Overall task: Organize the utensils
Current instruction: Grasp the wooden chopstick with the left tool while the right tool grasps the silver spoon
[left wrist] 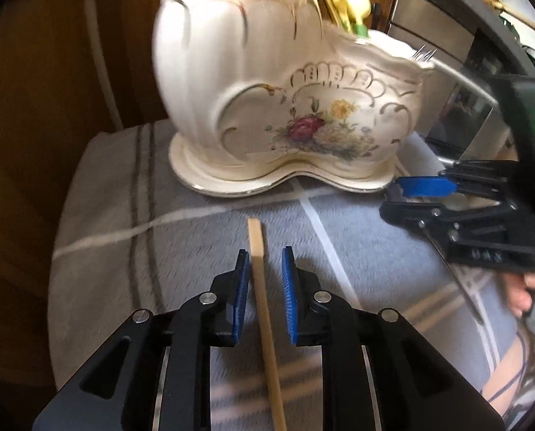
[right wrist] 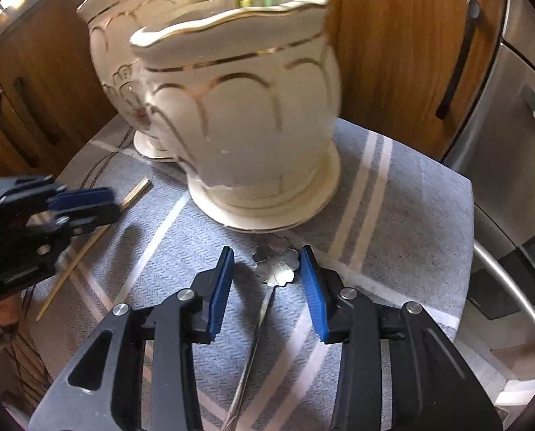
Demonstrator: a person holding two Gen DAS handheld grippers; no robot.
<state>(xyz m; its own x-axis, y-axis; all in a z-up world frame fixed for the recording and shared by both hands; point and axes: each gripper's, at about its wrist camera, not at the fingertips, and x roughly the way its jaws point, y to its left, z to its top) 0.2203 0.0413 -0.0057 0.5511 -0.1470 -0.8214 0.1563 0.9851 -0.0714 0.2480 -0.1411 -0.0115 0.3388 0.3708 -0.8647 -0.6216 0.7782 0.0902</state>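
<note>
Chopstick of pale wood, long and square-ended [left wrist: 264,309], lies on the grey cloth with white and dark stripes [left wrist: 124,186] that covers the small table. The left gripper [left wrist: 265,280], black with blue ribbed pads, hangs over the chopstick with a finger on each side; there is a clear gap between each pad and the wood, so the jaws stand a little apart and grip nothing.

Just beyond the chopstick's tip stands the cream ceramic utensil holder with gold trim and a painted bunch of flowers [left wrist: 285,100], set on its own scalloped base. Yellow and green plastic handles [left wrist: 346,7] stick up from its top, and the tines of a metal fork [left wrist: 425,53] peep over its lower rim.

The right gripper [right wrist: 267,280], of the same black-and-blue make, is tilted down over a thin metal spoon with a flower-shaped bowl [right wrist: 276,264]. The bowl lies between the blue pads, near the right one, but I cannot tell whether it touches it; the handle runs back under the gripper. The jaws are partly open, with the spoon resting on the cloth, close to the foot of the holder. A person's fingers [left wrist: 522,287] show behind that gripper in the left wrist view.
</note>
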